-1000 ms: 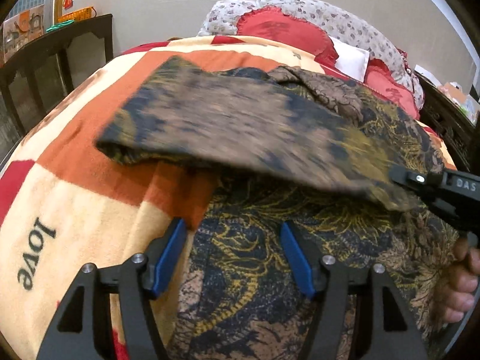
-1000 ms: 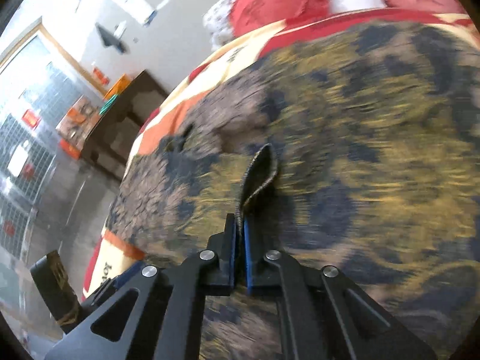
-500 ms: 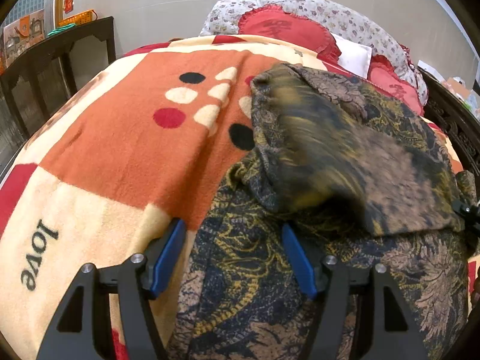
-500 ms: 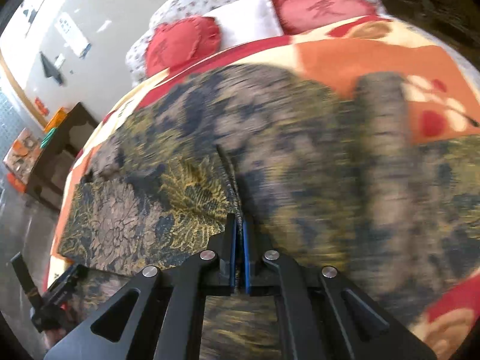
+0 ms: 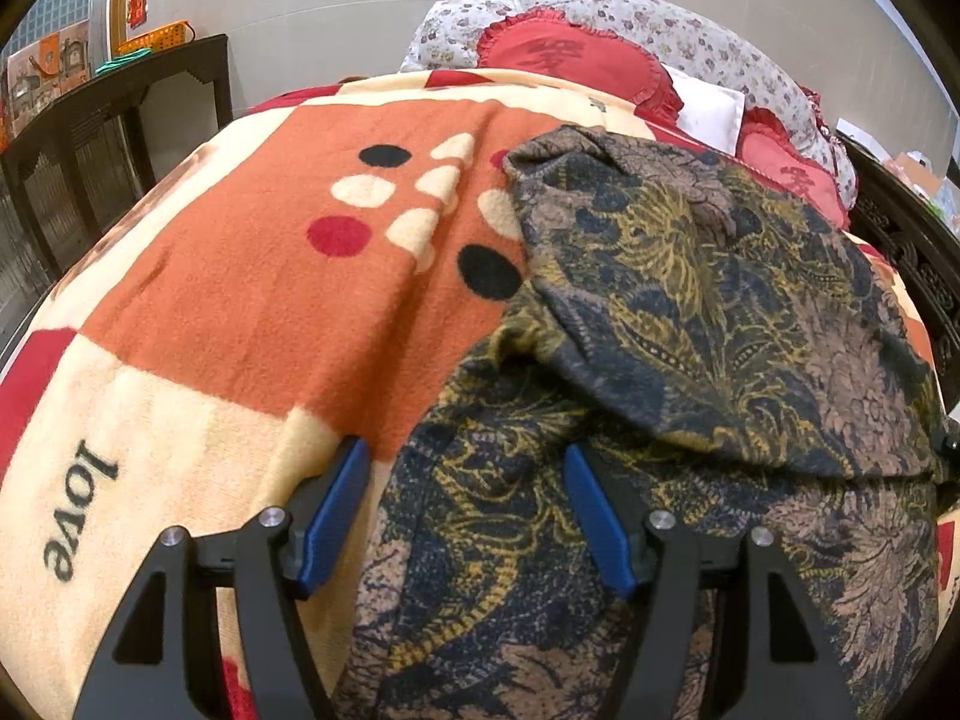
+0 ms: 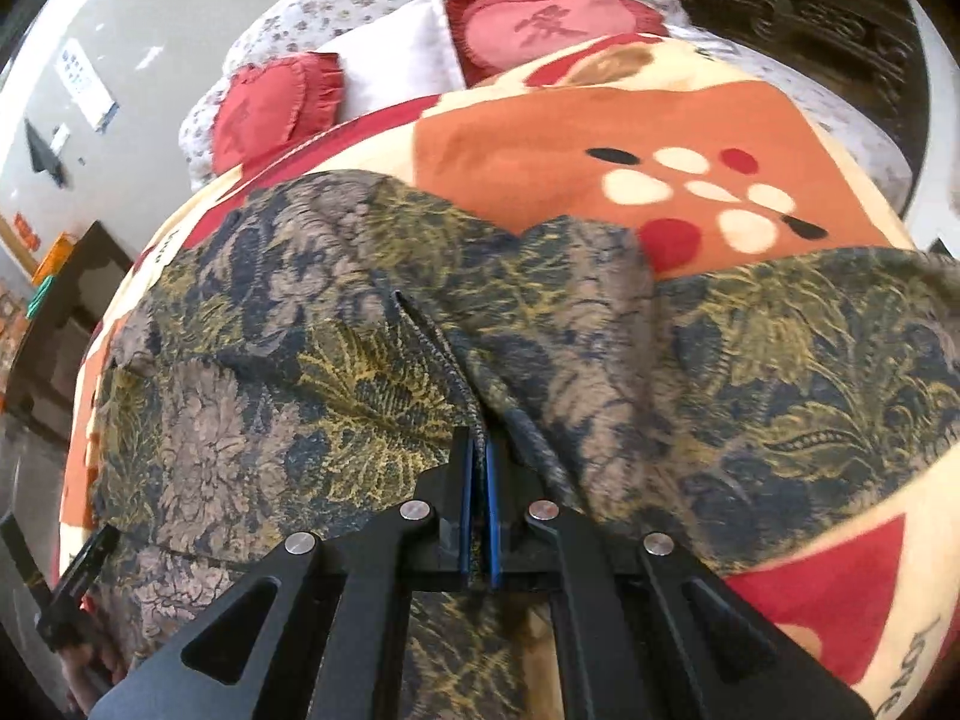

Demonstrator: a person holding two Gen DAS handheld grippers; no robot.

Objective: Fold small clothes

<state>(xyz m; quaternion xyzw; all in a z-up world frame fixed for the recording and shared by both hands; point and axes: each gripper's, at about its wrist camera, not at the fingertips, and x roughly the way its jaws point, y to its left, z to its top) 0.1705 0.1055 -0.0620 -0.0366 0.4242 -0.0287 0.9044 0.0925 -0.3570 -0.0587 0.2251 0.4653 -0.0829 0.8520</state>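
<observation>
A dark patterned garment (image 5: 690, 300) with gold and brown flowers lies on an orange and cream blanket (image 5: 270, 300). One part of it is folded over onto the rest. My left gripper (image 5: 465, 453) is open, its blue pads either side of the garment's near left edge, which lies flat between them. In the right wrist view, my right gripper (image 6: 477, 450) is shut on a hem of the garment (image 6: 300, 372), and the cloth rises in a ridge from the pads. The left gripper's black tip (image 6: 78, 588) shows at the lower left there.
Red heart-shaped pillows (image 5: 570, 54) and a white pillow (image 5: 708, 108) lie at the bed's head. A dark wooden frame (image 5: 120, 120) stands at the left and carved dark wood (image 5: 900, 240) at the right. Bare blanket (image 6: 540, 138) lies beyond the garment.
The right gripper has swept across with the garment's hem, from the left side of the bed to the right. The lifted part now lies folded over the rest. The left gripper has not moved.
</observation>
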